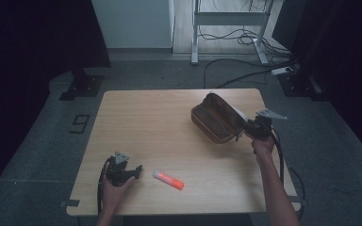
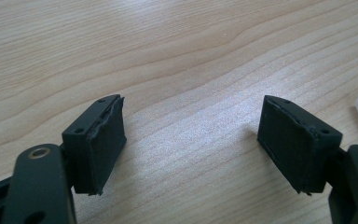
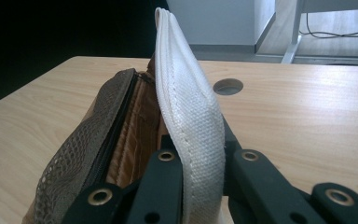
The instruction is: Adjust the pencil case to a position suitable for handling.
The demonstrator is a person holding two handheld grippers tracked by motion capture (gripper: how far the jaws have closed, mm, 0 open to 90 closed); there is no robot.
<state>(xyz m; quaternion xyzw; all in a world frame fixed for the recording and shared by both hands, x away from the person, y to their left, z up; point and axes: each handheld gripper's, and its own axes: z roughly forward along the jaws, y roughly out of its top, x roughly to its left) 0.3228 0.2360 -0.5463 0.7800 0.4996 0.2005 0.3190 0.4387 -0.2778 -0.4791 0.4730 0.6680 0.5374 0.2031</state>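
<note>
The right gripper has its jaws pinching the white edge of the brown pencil case, propping it open at the far right of the surface. The left gripper, jaws spread and empty, rests beside the orange tube. Likely next: the left gripper takes the tube and carries it to the case.

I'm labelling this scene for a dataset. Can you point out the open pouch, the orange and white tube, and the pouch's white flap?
open pouch (image 1: 215, 120), high view, on its brown lining.
orange and white tube (image 1: 168, 180), high view, on its middle.
white flap (image 3: 189, 109), right gripper view, on its woven face above the jaws.
</note>
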